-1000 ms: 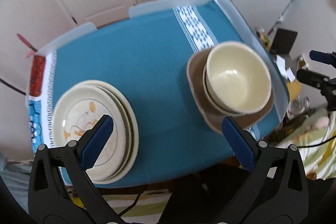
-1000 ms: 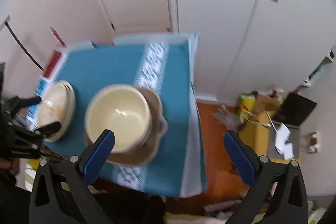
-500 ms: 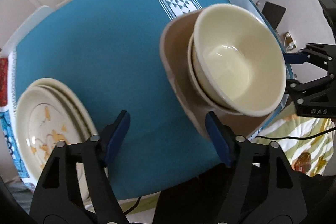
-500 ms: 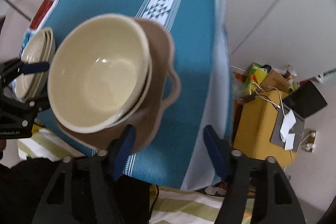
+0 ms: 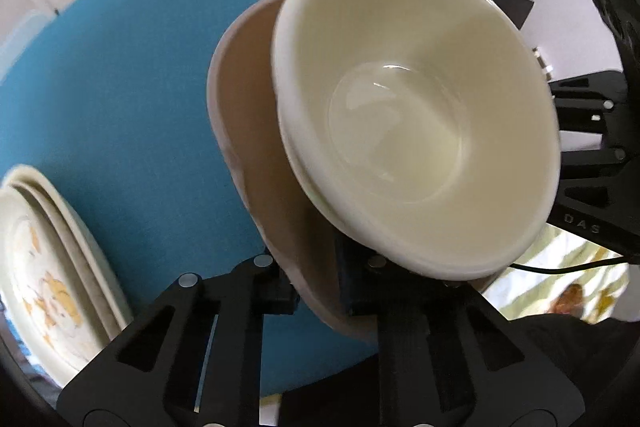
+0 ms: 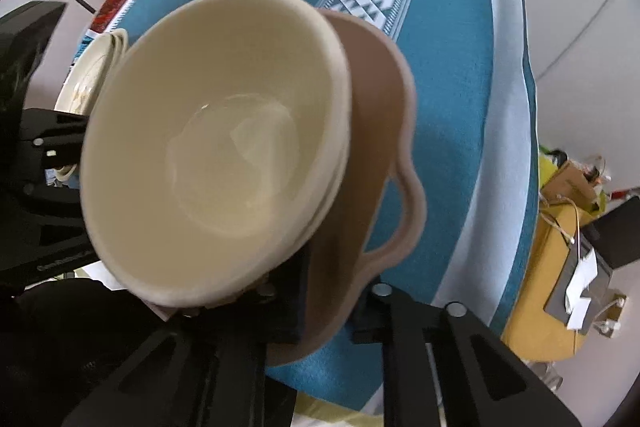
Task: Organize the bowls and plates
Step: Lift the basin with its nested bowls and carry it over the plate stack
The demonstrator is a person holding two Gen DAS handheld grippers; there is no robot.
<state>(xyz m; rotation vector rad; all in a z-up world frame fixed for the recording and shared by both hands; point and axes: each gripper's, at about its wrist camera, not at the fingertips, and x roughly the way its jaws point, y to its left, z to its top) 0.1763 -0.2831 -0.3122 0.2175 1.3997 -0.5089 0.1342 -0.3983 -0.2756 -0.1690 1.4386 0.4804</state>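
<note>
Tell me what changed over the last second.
Both grippers moved in and closed: the left gripper and right gripper now clamp opposite edges of the tan dish carrying the cream bowls. The plate stack and blue tablecloth look unchanged.

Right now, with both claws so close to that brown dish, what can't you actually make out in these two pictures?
- Left wrist view: the left gripper fingertips, hidden by the brown dish rim.
- Both views: how many cream bowls are nested; only rim edges show.
- Right wrist view: the plate stack, mostly behind the bowls.
- Left wrist view: the plate stack, cut off by the edge.
- Right wrist view: the right gripper inner finger, under the bowls.
</note>
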